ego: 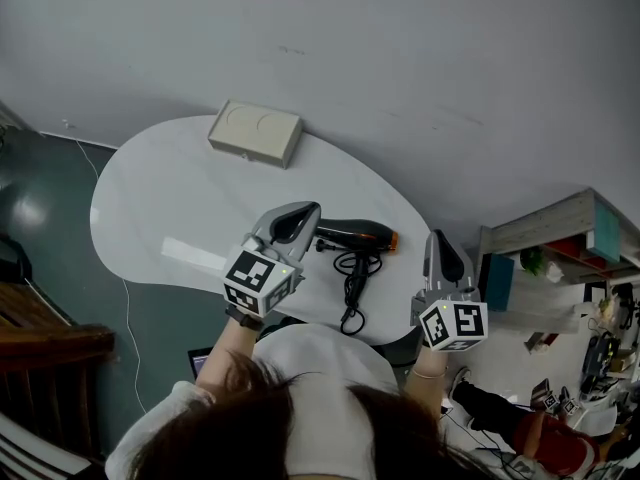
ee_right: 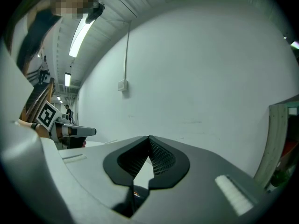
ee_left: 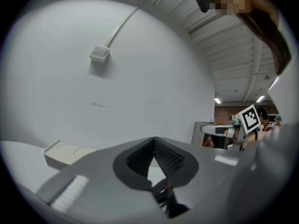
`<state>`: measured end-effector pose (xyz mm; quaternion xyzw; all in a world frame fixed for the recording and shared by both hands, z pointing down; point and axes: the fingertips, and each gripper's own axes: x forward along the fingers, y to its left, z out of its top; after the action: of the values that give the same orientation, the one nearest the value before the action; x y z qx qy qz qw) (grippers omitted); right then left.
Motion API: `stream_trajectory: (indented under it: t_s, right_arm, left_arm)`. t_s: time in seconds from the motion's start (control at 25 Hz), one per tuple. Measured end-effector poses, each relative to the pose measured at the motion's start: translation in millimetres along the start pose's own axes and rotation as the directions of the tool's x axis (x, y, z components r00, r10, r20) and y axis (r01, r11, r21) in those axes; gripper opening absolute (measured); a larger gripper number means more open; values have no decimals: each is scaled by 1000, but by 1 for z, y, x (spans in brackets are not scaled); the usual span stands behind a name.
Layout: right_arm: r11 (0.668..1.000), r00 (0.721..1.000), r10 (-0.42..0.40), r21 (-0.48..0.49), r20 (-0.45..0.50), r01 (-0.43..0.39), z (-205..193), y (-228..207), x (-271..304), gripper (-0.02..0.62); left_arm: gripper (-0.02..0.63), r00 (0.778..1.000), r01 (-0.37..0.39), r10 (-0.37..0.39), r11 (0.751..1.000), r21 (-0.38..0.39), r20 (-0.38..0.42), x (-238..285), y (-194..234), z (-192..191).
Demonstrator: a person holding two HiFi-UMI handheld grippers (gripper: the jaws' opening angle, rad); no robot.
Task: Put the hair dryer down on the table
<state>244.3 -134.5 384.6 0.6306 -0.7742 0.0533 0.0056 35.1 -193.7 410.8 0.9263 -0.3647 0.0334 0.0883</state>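
shelf (ego: pixel 548 230) partly beyond right edge

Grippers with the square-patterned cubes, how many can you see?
2. The left gripper hangs above the white table, just left of the hair dryer; the right gripper is by the table's right end. Both are shut and empty. None seems hidden.

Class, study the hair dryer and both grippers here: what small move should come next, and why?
Probably just draw both grippers back and rest. The hair dryer already lies flat on the white table, and the left gripper and right gripper are both shut with nothing between their jaws, so the task looks done.
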Motion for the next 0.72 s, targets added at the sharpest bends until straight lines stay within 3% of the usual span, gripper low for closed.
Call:
stream_trajectory:
  t_s: [0.72]
  right_arm:
    - [999, 1000, -13, 29, -13, 13, -3, -1, 8, 2]
  left_arm:
    - [58, 1000, -9, 9, 1000, -17, -1, 2, 17, -2]
